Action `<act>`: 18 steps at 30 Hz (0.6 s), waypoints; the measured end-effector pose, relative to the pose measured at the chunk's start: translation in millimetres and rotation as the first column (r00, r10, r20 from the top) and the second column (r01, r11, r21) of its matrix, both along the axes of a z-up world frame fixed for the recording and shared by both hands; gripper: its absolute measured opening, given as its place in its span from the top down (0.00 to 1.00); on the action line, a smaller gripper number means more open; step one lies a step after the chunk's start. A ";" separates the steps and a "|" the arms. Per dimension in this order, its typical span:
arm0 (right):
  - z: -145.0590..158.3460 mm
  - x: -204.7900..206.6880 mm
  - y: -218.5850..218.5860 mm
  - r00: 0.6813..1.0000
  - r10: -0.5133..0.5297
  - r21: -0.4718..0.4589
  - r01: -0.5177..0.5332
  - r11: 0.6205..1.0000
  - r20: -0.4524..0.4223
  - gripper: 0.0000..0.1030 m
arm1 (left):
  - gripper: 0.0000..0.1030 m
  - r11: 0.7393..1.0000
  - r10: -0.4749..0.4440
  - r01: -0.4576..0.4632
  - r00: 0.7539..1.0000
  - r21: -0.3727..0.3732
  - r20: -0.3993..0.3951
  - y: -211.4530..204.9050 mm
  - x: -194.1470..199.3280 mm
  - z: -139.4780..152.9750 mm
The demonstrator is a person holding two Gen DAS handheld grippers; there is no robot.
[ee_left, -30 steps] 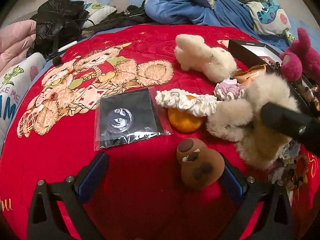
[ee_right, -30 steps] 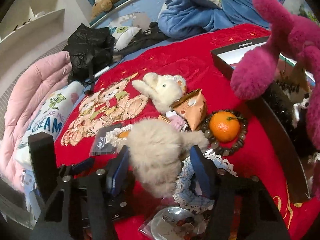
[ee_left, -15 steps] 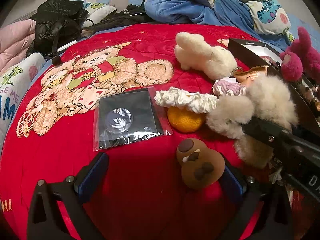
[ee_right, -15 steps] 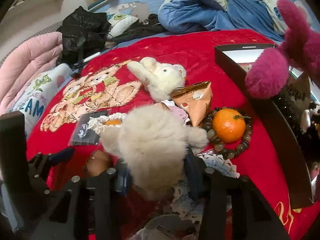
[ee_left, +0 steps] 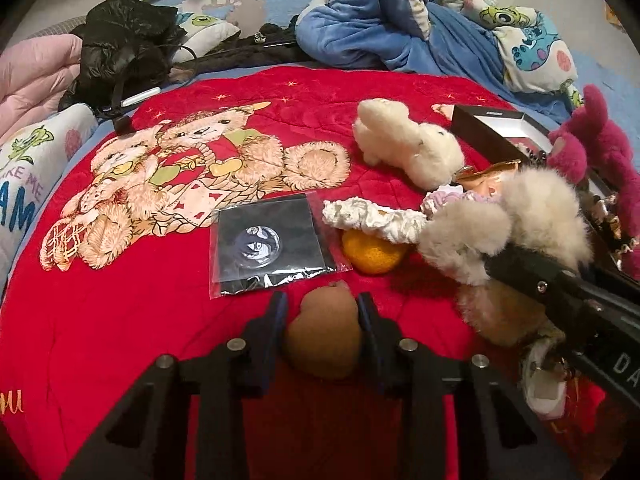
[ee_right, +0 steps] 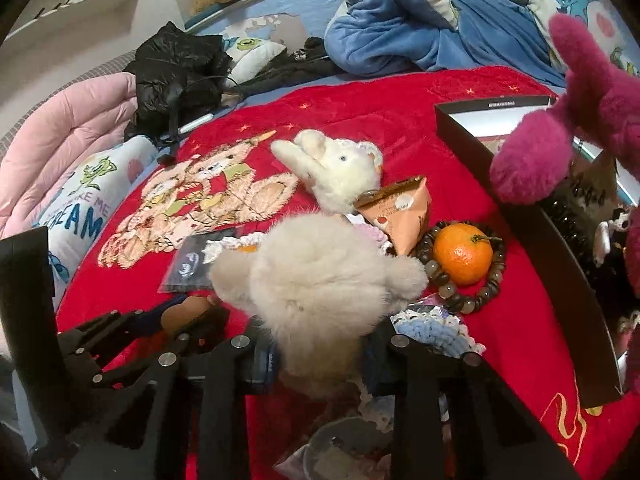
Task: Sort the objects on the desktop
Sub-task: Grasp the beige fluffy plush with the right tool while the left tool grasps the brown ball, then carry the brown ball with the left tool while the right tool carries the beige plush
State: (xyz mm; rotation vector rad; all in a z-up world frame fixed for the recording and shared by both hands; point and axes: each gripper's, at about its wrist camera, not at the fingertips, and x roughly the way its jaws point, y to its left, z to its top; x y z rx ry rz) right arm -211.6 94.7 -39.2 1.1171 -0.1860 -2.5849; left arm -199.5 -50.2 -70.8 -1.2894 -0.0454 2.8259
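Now left tool (ee_left: 322,312) closing on smooth brown rounded toy (ee_left: 324,336); right tool (ee_right: 320,354) closing on fluffy beige plush (ee_right: 316,276).

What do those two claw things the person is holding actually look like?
Both are matt black, angular frames. The left gripper and the right gripper each have two straight fingers with dark blue pads inside, joined by black linkage bars with round silver pins. White letters mark the right gripper's body in the left wrist view. No hand or sleeve shows.
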 end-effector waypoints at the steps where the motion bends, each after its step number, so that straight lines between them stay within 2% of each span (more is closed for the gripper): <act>1: 1.6 1.5 -0.5 1.000 0.003 -0.006 -0.003 1.000 -0.003 0.71 | 0.64 1.000 -0.003 0.003 1.000 0.006 -0.004 -1.4 1.6 1.9; 7: 13.7 10.9 -1.7 0.999 0.019 -0.052 -0.021 0.998 -0.032 0.71 | 0.64 1.000 -0.010 0.010 0.999 0.015 -0.033 -6.5 14.5 11.0; 18: 28.0 18.5 12.5 0.997 0.029 -0.232 -0.044 0.972 -0.066 0.71 | 0.64 0.998 -0.003 0.009 0.996 0.058 -0.090 -12.8 31.3 29.6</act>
